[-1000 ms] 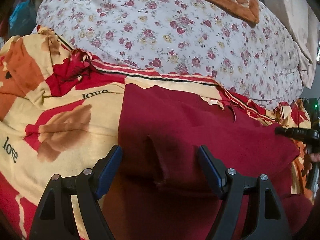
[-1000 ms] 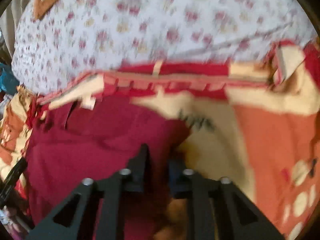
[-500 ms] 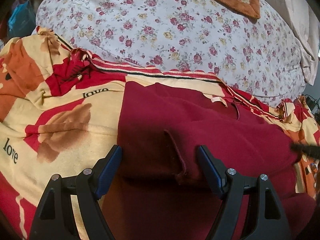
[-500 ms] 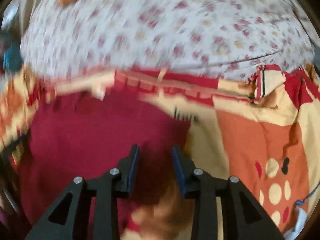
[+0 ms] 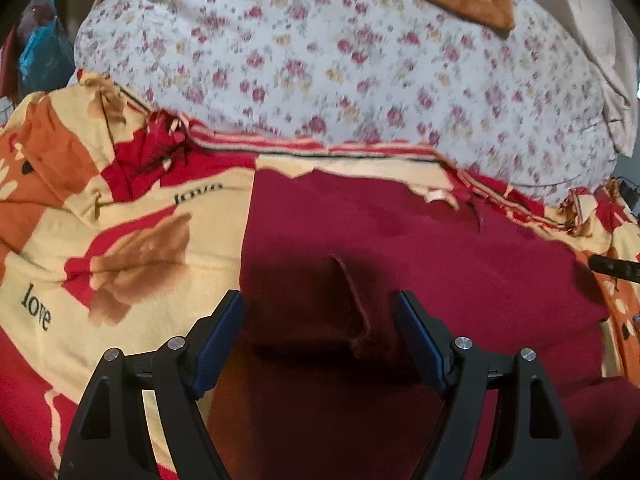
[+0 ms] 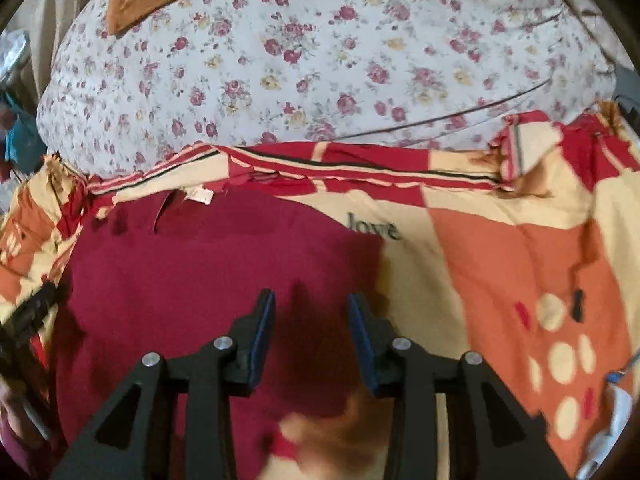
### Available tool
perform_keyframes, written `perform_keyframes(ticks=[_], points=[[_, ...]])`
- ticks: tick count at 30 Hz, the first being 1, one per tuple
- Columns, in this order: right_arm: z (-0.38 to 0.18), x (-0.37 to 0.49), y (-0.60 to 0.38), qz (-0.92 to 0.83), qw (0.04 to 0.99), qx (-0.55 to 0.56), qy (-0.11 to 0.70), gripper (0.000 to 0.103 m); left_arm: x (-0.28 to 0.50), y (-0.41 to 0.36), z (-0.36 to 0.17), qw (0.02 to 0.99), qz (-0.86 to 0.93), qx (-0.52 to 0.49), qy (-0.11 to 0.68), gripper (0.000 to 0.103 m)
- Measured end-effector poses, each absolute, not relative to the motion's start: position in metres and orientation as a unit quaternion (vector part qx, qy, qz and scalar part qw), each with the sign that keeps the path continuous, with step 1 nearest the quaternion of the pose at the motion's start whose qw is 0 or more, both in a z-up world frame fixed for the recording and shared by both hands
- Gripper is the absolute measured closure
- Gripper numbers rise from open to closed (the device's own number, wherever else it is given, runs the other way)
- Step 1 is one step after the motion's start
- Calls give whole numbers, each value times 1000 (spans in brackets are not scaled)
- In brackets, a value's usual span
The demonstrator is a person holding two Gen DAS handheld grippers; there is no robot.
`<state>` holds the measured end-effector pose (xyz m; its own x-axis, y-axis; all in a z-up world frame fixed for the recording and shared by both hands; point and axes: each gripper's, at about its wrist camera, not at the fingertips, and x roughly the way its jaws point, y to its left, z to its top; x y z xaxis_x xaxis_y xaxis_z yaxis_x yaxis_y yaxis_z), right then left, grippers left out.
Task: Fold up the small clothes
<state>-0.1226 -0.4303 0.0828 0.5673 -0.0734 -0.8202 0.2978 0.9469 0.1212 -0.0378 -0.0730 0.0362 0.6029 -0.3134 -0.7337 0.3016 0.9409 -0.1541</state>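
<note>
Right gripper, shut a second ago, jaws opening, clear of garment; left gripper unchanged, spread wide, holding nothing

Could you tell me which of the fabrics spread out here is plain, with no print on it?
The dark red garment lying under both grippers. The blanket beneath it is patterned and bears the word "love", and the sheet behind is floral.

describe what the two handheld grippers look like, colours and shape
Both match: the left gripper and right gripper have matte black plastic fingers with triangular cut-outs, silver round bolt heads, and flat dark blue pads on the inner faces. No cables or markings show.
</note>
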Motion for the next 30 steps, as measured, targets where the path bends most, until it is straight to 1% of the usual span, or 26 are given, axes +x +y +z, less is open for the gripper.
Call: perform_keyframes(ticks=[4,6,9,10,15,16,19,21,25,27,29,30], points=[[43,-92,-438,-134,857,108,486,63,-37,-73,35,894,-171,-5,414,44],[34,-90,-445,-135,861,117,476,60,-36,-74,34,894,-169,-2,415,44],[38,-93,-446,-140,859,130,475,60,-36,-75,33,894,-167,3,417,44],[42,-96,-444,-144,859,126,474,59,-35,-75,32,893,-166,3,418,44],[60,-116,-429,-123,870,109,464,58,-35,-75,31,893,-165,3,419,44],[61,-122,-426,-120,871,111,463,57,-35,-75,31,893,-165,3,419,44],[53,-134,-421,-110,867,107,475,47,-35,-75,30,894,-164,5,417,44],[41,-137,-422,-99,851,108,504,47,-37,-74,31,895,-163,5,415,44],[58,-165,-427,-87,864,126,480,46,-44,-63,34,892,-163,-10,421,44],[67,-181,-424,-76,869,127,472,39,-52,-55,38,886,-166,-27,431,44],[77,-200,-419,-58,874,125,466,31,-62,-48,44,881,-169,-37,441,44],[80,-209,-417,-50,875,124,465,30,-68,-45,48,880,-166,-36,444,44]])
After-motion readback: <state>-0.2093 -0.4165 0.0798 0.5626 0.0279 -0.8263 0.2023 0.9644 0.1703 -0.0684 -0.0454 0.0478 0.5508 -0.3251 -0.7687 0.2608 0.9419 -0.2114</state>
